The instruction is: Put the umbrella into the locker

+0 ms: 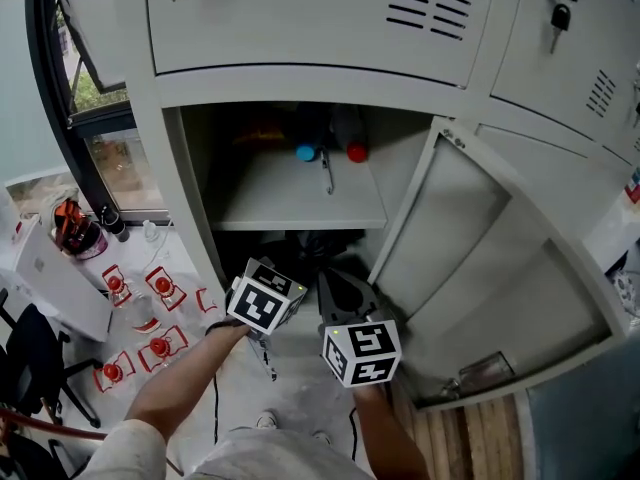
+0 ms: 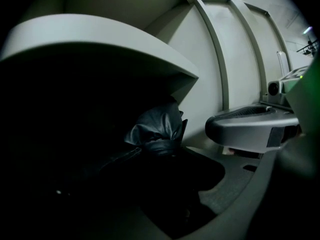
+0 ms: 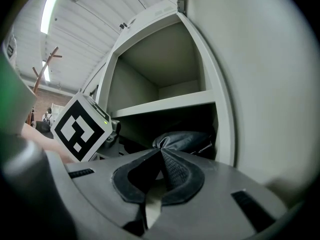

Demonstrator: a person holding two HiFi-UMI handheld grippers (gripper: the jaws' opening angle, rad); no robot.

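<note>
Left tool (image 1: 283, 284), right tool (image 3: 161, 152): umbrella (image 3: 187, 141) lies just beyond, inside locker (image 1: 190, 193).

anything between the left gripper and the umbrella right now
Nothing visible. The umbrella already lies in the locker under the shelf, straight ahead of the left gripper, whose jaws are open; the door stands wide.

Both forearms (image 1: 180, 388) are stretching forward side by side. The left gripper (image 1: 280, 280) is pointing slightly downward, its jaws standing wide apart with nothing between them. The right gripper (image 3: 160, 151) is pointing level, its jaws meeting at the tips.
</note>
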